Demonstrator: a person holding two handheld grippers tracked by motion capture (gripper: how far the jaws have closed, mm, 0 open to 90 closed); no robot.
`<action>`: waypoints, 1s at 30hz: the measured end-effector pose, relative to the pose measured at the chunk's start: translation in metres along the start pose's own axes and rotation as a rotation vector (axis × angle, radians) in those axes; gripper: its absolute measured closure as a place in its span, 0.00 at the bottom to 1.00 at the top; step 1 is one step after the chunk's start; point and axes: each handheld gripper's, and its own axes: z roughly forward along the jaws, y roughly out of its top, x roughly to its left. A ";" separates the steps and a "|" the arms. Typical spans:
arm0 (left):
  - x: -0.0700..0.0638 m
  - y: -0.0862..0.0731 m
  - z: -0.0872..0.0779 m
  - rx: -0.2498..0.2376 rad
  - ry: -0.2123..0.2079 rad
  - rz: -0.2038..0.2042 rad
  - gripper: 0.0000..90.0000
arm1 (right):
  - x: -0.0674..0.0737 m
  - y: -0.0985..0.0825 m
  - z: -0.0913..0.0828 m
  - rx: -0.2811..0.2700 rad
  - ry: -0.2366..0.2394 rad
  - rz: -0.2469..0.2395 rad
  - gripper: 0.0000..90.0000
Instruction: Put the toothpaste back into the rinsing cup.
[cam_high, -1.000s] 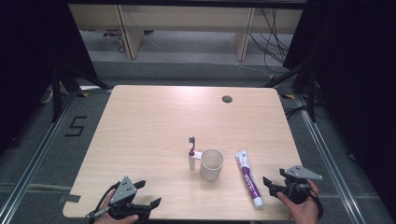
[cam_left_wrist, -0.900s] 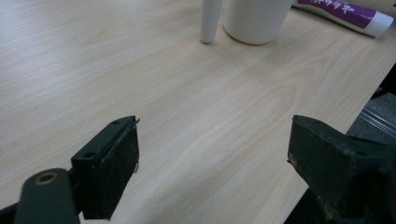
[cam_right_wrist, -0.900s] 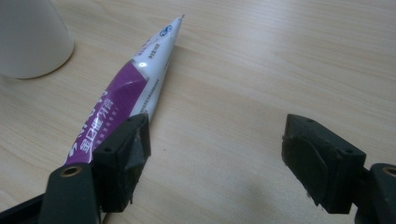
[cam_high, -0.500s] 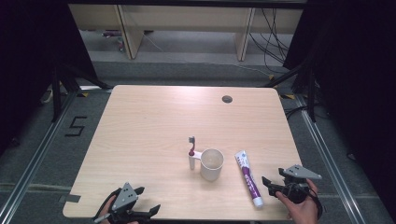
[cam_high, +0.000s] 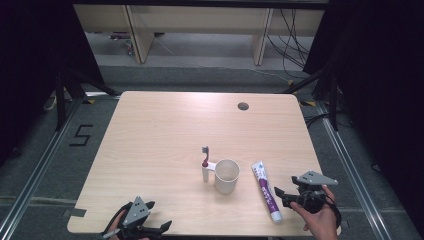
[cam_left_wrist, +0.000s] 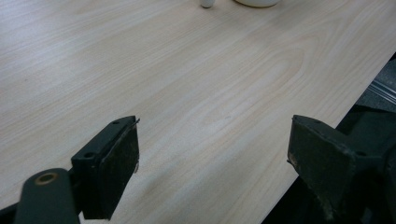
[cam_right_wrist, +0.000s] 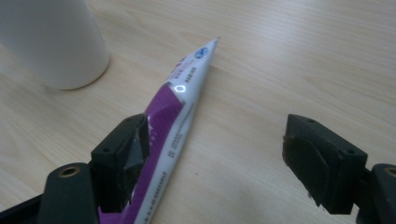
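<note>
We are lining up the right gripper (cam_high: 284, 195) on the toothpaste tube (cam_high: 265, 190), which lies flat on the worktop (cam_high: 160, 135) just right of the cup (cam_high: 226, 176). Its fingers (cam_right_wrist: 122, 154) stand spread, the tube beside one pad, ungripped. Next we likely need to centre, then close; the left gripper (cam_high: 159, 229) waits spread at the near edge.

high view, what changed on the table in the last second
The left gripper slid a little toward the near edge of the table, jaws open and empty. The right gripper kept its place beside the toothpaste tube, open, holding nothing. The cup and the toothbrush next to it did not move.
</note>
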 end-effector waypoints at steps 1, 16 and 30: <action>0.000 0.000 0.000 -0.001 0.001 0.003 0.18 | 0.003 0.004 0.001 0.024 0.005 -0.026 0.27; -0.001 -0.001 -0.001 0.015 -0.004 0.009 0.18 | 0.029 0.031 0.033 0.248 0.002 -0.140 0.21; -0.003 -0.002 -0.001 0.022 -0.010 0.006 0.18 | 0.034 0.040 0.050 0.383 0.027 -0.176 0.45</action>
